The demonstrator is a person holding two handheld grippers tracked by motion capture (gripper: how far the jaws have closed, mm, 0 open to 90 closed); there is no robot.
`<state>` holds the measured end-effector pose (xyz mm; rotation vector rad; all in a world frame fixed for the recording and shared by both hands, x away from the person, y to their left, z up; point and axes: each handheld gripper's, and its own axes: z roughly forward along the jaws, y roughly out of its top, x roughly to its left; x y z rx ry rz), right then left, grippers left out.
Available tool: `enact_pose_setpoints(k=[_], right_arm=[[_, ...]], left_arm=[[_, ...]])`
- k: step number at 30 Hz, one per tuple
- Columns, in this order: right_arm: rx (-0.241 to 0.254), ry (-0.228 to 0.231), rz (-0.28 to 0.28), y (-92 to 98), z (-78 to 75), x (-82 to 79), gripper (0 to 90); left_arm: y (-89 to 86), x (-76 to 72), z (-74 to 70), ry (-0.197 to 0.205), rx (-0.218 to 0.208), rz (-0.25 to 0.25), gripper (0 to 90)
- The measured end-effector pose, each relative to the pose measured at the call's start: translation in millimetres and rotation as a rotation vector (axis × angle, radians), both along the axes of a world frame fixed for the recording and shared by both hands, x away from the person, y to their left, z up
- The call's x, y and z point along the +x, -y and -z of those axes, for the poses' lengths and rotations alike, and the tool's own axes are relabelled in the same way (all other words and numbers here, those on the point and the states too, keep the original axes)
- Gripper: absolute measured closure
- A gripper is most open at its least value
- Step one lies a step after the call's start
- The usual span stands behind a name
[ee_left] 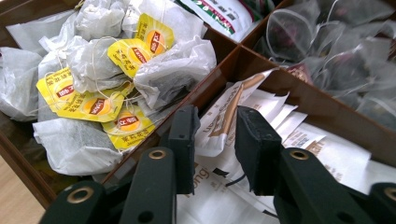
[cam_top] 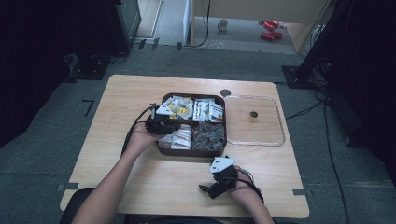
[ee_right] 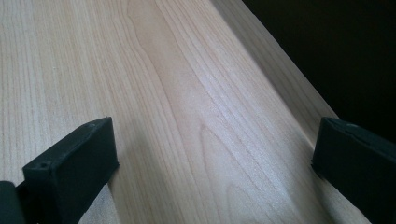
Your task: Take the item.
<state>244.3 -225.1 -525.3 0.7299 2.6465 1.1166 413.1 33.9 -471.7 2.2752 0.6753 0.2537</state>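
Left gripper (ee_left: 212, 135): pads straddle a white paper sachet (ee_left: 219, 126), its lower half hidden behind the jaws, contact unclear. Sachet print is cut off, unreadable. Brown box (ee_left: 243, 56) runs off every edge of the left gripper view. In the high view, packet labels are too small to read; left gripper (cam_top: 161, 122) covers part of the box's left compartments. Right gripper (ee_right: 210, 163): jaw tips cropped at lower left and lower right.

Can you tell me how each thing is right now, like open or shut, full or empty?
Brown four-part wooden box: lid off, every part filled.
Clear square plastic lid: flat on the table beside the box.
Left gripper: jaws narrowed around a white paper sachet.
Right gripper: open, empty.
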Motion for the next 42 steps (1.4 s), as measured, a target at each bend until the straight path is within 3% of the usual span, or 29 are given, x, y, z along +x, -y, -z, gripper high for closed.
enact_pose_setpoints(k=[7, 16, 33, 42], right_arm=[[0.000, 0.000, 0.000, 0.0, 0.0, 0.0, 0.0], [0.000, 0.000, 0.000, 0.0, 0.0, 0.0, 0.0], [0.000, 0.000, 0.000, 0.0, 0.0, 0.0, 0.0], [0.000, 0.000, 0.003, -0.1, 0.0, -0.4, 0.0]], left_arm=[[1.0, 1.8, 1.4, 0.010, 0.016, 0.006, 82.9], [-0.4, 2.2, 1.1, 0.009, 0.018, 0.009, 87.7], [-16.0, 2.9, -13.8, -0.034, -0.074, -0.017, 89.0], [-29.4, -0.3, -25.3, -0.033, -0.123, -0.039, 89.0]])
